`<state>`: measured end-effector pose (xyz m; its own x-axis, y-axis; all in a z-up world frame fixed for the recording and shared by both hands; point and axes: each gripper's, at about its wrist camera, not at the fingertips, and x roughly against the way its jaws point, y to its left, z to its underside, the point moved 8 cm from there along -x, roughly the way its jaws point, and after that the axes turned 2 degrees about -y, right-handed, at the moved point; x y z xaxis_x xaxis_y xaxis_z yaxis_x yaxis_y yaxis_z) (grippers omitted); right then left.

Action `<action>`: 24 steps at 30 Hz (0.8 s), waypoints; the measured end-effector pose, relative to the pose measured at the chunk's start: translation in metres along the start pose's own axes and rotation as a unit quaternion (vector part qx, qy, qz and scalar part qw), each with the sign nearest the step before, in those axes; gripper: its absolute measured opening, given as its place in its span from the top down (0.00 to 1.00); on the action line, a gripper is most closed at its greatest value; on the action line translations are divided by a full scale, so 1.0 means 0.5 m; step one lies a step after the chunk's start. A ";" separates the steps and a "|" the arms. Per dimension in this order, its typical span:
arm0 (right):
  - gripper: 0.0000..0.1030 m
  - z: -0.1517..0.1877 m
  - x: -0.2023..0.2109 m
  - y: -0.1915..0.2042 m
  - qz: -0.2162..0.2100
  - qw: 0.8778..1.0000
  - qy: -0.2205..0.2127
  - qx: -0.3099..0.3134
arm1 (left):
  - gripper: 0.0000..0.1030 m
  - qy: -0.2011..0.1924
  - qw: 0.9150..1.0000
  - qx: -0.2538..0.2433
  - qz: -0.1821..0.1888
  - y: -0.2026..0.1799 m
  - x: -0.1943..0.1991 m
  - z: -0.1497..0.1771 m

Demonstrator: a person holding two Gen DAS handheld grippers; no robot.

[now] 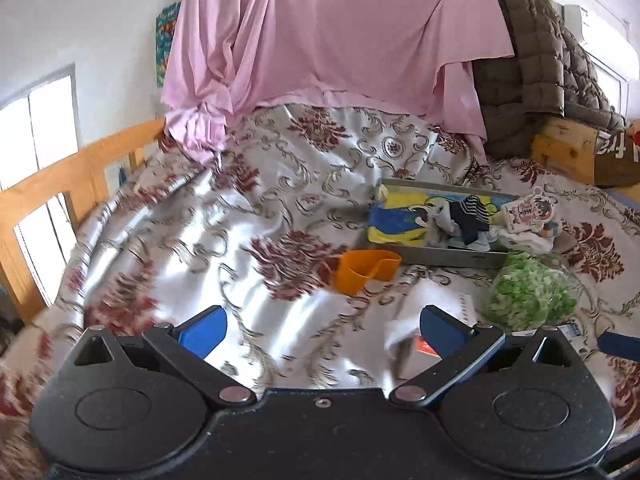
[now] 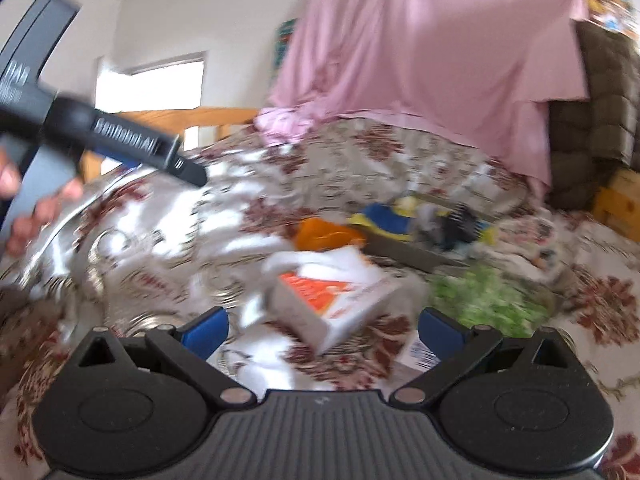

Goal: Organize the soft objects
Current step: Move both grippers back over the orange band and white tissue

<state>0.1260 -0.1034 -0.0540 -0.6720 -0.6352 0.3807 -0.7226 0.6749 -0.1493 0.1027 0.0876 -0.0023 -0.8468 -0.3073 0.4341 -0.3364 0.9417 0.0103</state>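
Floral bedspread (image 1: 248, 216) carries our grey tray (image 1: 448, 256) of soft clothes (image 1: 460, 220) near the bed's right edge. We hold both the left tongs (image 1: 322, 330) and right tongs (image 2: 324, 330) apart, empty, above the bed.

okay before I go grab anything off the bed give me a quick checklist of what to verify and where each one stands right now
1. Left gripper open, holding nothing: ok.
2. Right gripper open, holding nothing: ok.
3. Tray with socks in reach view: ok.
4. White-orange box ahead of the right gripper, unobstructed: ok.
5. Right view sharp enough to aim: not ok, blurred.
6. Whether the green bag is sealed: cannot tell.
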 end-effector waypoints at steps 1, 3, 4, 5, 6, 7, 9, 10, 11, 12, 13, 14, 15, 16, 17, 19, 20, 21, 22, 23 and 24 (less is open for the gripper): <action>0.00 -0.002 -0.004 0.008 -0.005 1.000 0.002 0.002 | 0.01 -0.001 1.000 -0.012 0.003 0.005 0.008 -0.003; 0.00 -0.010 -0.017 0.023 -0.020 1.000 0.007 -0.004 | 0.01 0.007 0.999 -0.047 0.010 0.013 0.021 -0.008; 0.00 -0.015 -0.024 0.026 -0.025 1.000 0.009 -0.008 | 0.01 0.013 0.998 -0.062 0.012 0.016 0.026 -0.011; 0.00 -0.021 -0.033 0.031 -0.030 0.999 0.010 -0.011 | 0.01 0.021 0.997 -0.079 0.013 0.021 0.033 -0.016; 0.00 -0.027 -0.041 0.030 -0.035 0.999 0.010 -0.014 | 0.01 0.029 0.995 -0.094 0.015 0.024 0.038 -0.021; 0.00 -0.034 -0.051 0.031 -0.039 0.999 0.009 -0.015 | 0.01 0.042 0.993 -0.112 0.017 0.027 0.042 -0.029; 0.00 -0.046 -0.070 0.029 -0.043 0.999 0.007 -0.020 | 0.01 0.073 0.986 -0.152 0.018 0.032 0.042 -0.051; 0.00 -0.052 -0.083 0.025 -0.045 0.999 0.006 -0.025 | 0.01 0.080 0.983 -0.166 0.017 0.034 0.041 -0.062; 0.00 -0.059 -0.095 0.021 -0.046 0.998 0.006 -0.030 | 0.01 0.080 0.980 -0.179 0.016 0.034 0.040 -0.075; 0.00 -0.066 -0.111 0.015 -0.048 0.998 0.005 -0.037 | 0.01 0.074 0.979 -0.187 0.018 0.032 0.036 -0.089; 0.00 -0.072 -0.126 0.010 -0.050 0.998 0.006 -0.042 | 0.01 0.066 0.980 -0.189 0.020 0.029 0.030 -0.101; 0.00 -0.077 -0.142 0.005 -0.051 0.998 0.005 -0.043 | 0.01 0.057 0.981 -0.185 0.020 0.026 0.019 -0.110; 0.00 -0.084 -0.160 -0.001 -0.050 0.998 0.003 -0.042 | 0.01 0.052 0.983 -0.177 0.018 0.024 0.004 -0.115; 0.00 -0.090 -0.178 -0.007 -0.046 0.998 0.000 -0.040 | 0.01 0.053 0.985 -0.166 0.017 0.022 -0.015 -0.116; 0.00 -0.095 -0.195 -0.014 -0.043 0.998 -0.002 -0.038 | 0.01 0.057 0.986 -0.154 0.017 0.019 -0.037 -0.113; 0.00 -0.096 -0.230 -0.026 -0.042 0.998 -0.001 -0.041 | 0.01 0.069 0.988 -0.136 0.017 0.015 -0.080 -0.105; 0.00 -0.095 -0.245 -0.031 -0.042 0.998 0.000 -0.046 | 0.01 0.075 0.989 -0.129 0.018 0.012 -0.102 -0.100; 0.00 -0.091 -0.262 -0.036 -0.044 0.998 0.002 -0.049 | 0.01 0.079 0.989 -0.124 0.019 0.010 -0.122 -0.095; 0.00 -0.087 -0.276 -0.039 -0.045 0.998 0.004 -0.049 | 0.01 0.084 0.989 -0.122 0.022 0.007 -0.144 -0.090; 0.00 -0.083 -0.291 -0.042 -0.045 0.998 0.007 -0.049 | 0.01 0.087 0.989 -0.119 0.027 0.005 -0.169 -0.086; 0.00 -0.079 -0.304 -0.045 -0.048 0.998 0.011 -0.050 | 0.01 0.089 0.989 -0.114 0.034 0.002 -0.189 -0.083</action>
<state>0.2508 -0.0074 -0.0722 -0.5965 -0.6905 0.4091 -0.7625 0.6467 -0.0203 0.1992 0.1234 -0.0059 -0.7719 -0.2322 0.5918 -0.1627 0.9721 0.1692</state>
